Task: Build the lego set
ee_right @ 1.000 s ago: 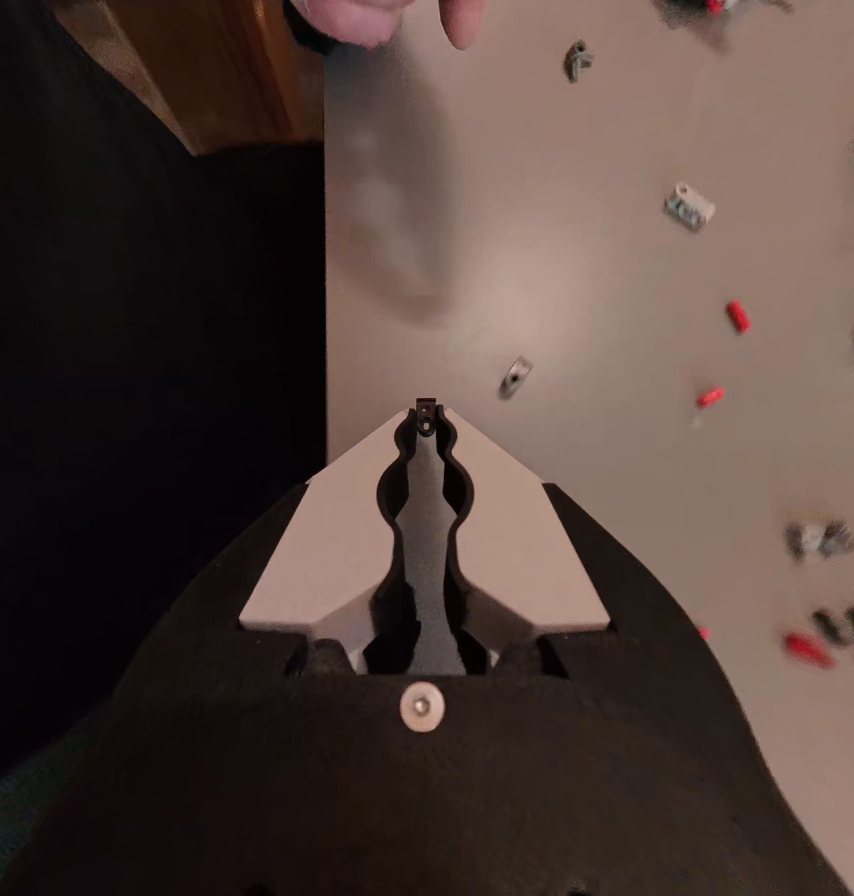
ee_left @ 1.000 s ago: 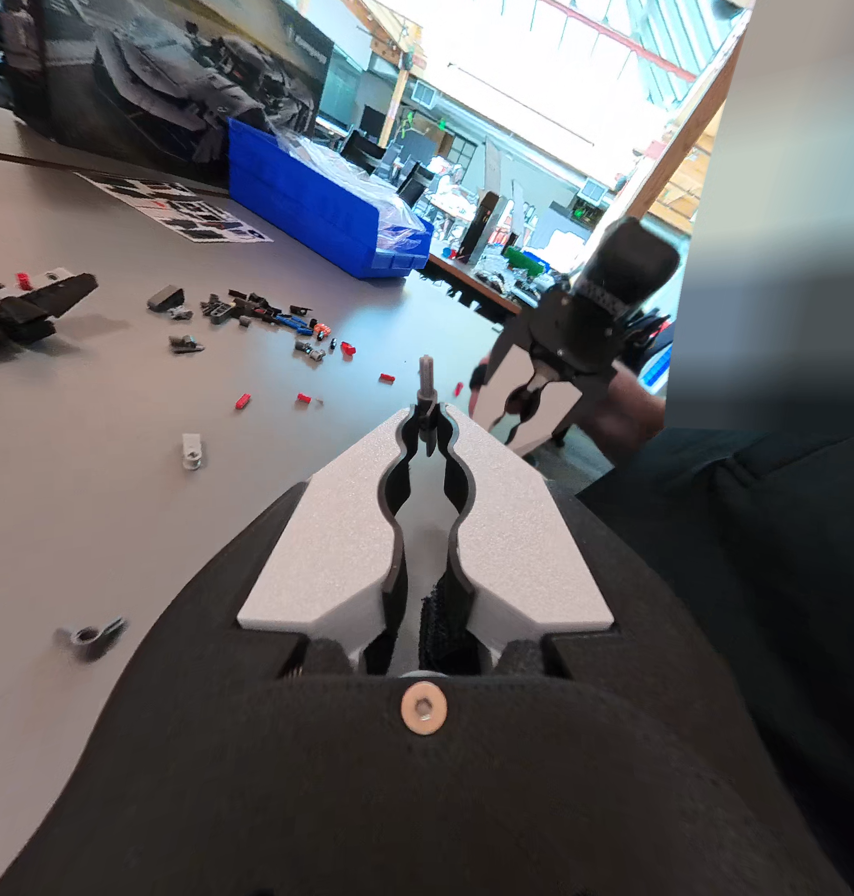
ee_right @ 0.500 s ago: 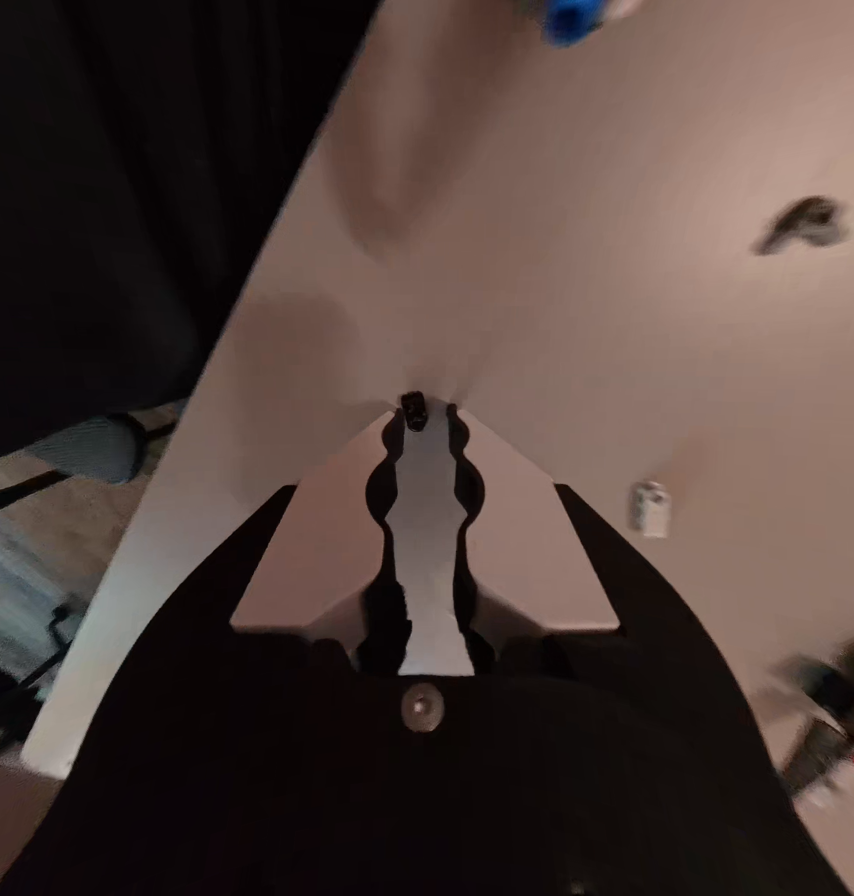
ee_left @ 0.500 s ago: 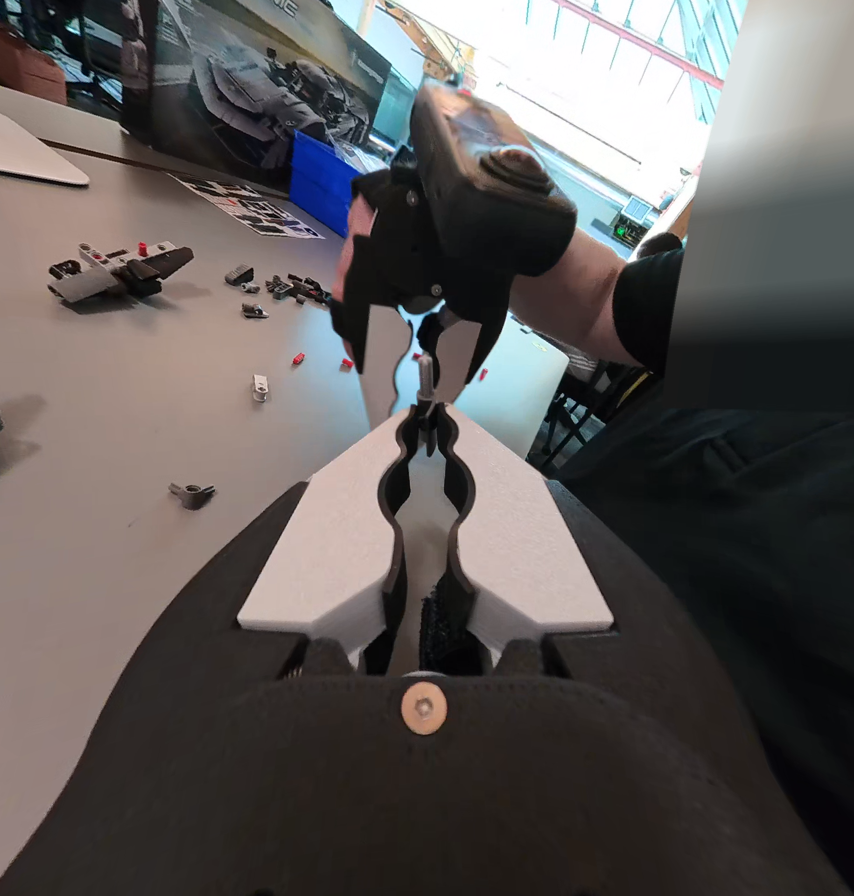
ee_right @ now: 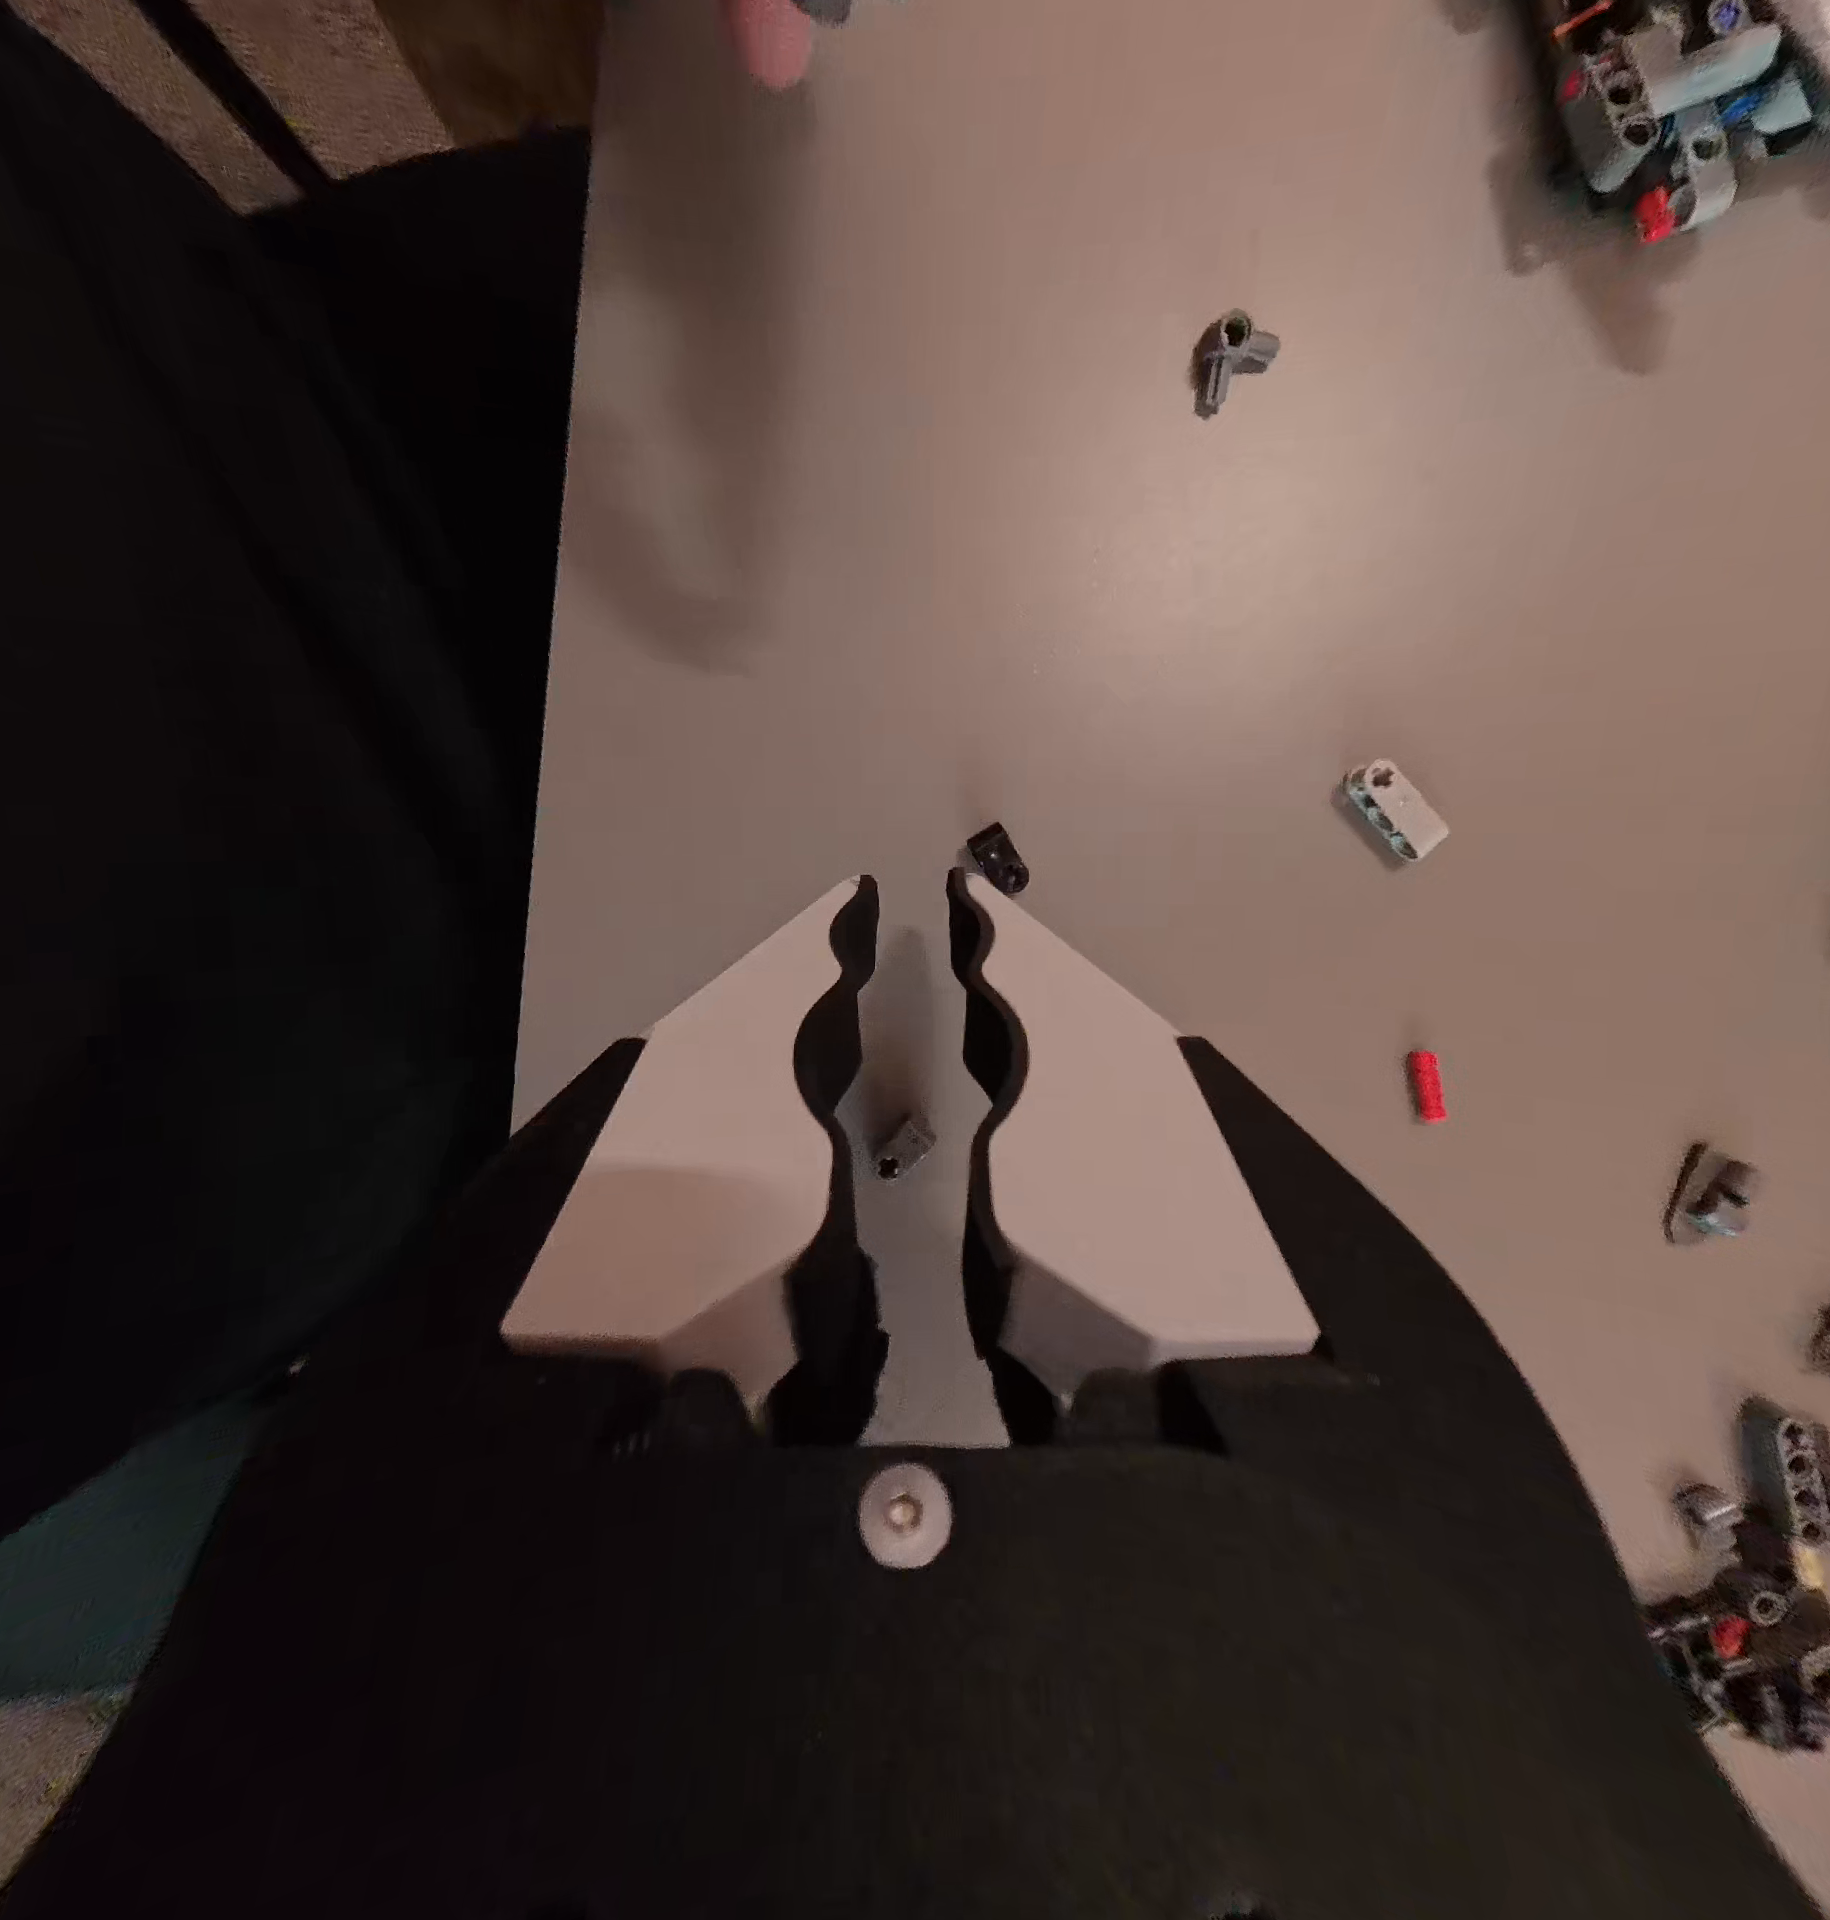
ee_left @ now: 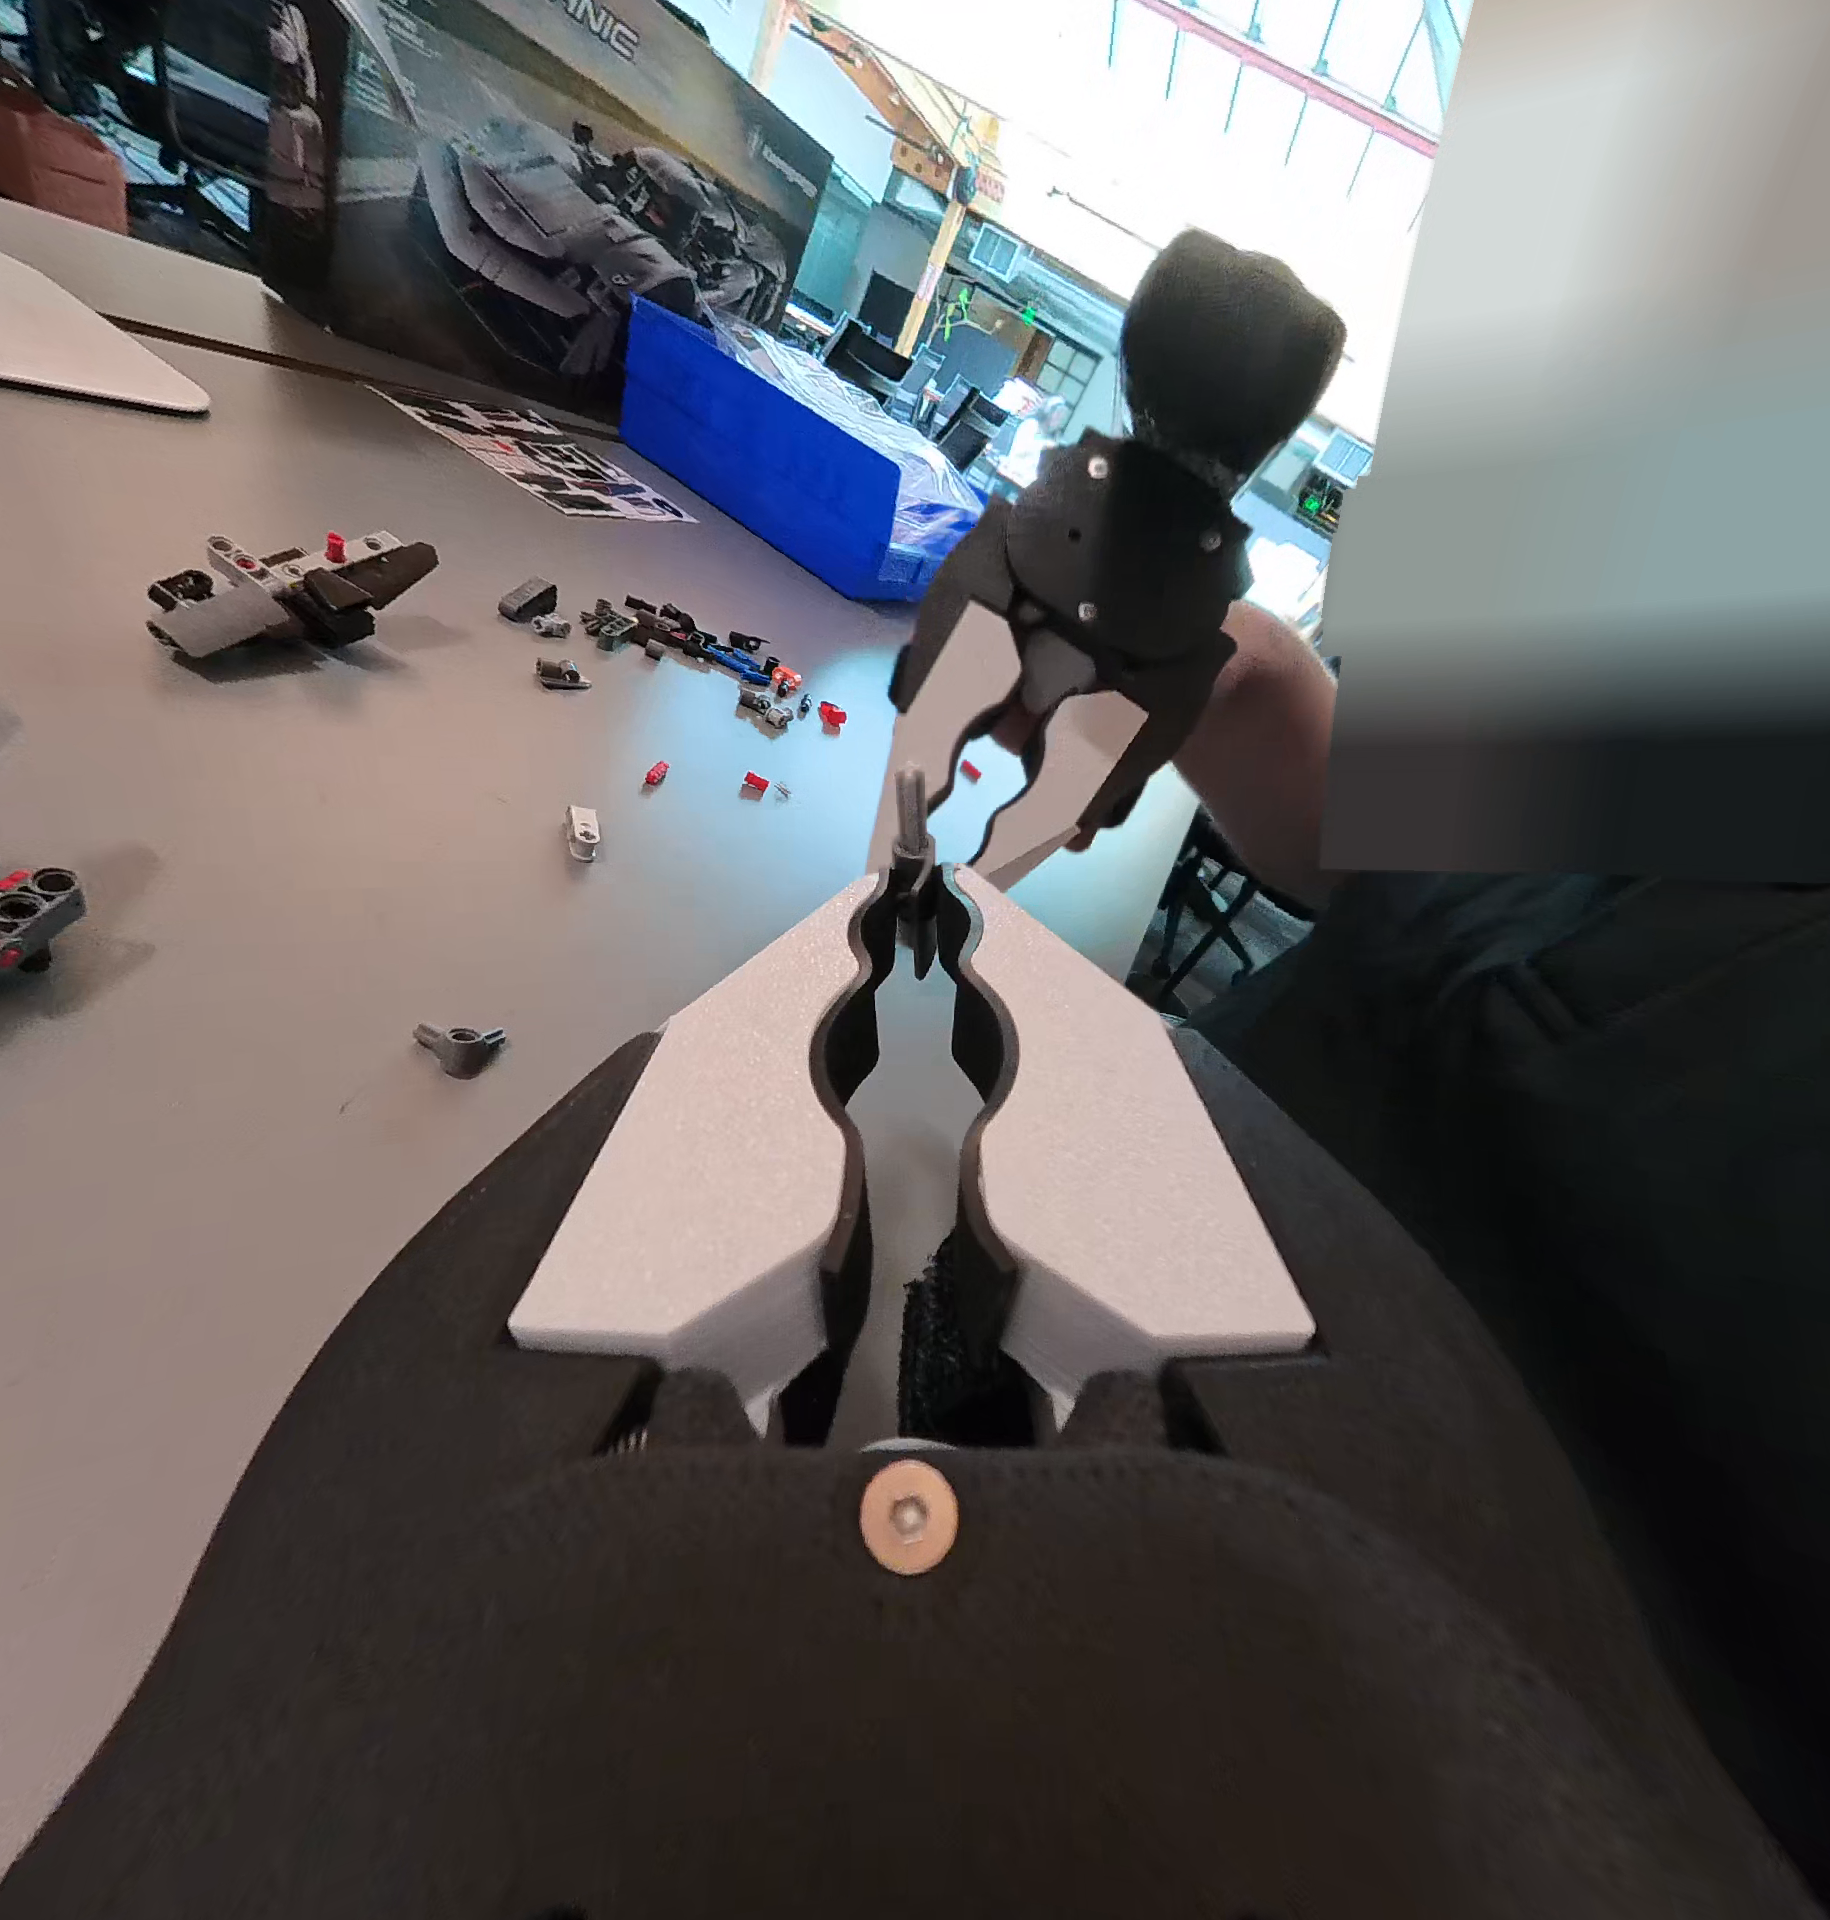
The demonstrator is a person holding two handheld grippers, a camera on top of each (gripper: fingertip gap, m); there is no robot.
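Two grippers | left gripper [ee_left: 916, 896] — fingers pinched on a grey axle piece [ee_left: 911, 831] | right gripper [ee_right: 911, 888] — fingers parted, empty, small black connector [ee_right: 997, 854] just beside its right tip

The right gripper [ee_right: 909, 883] hangs over the grey table [ee_right: 1098, 582], jaws parted and empty. A small black piece [ee_right: 997, 856] lies just past its right fingertip; a dark grey piece [ee_right: 903, 1146] lies between the fingers. A light grey connector [ee_right: 1394, 810] and red pin [ee_right: 1424, 1086] lie right.
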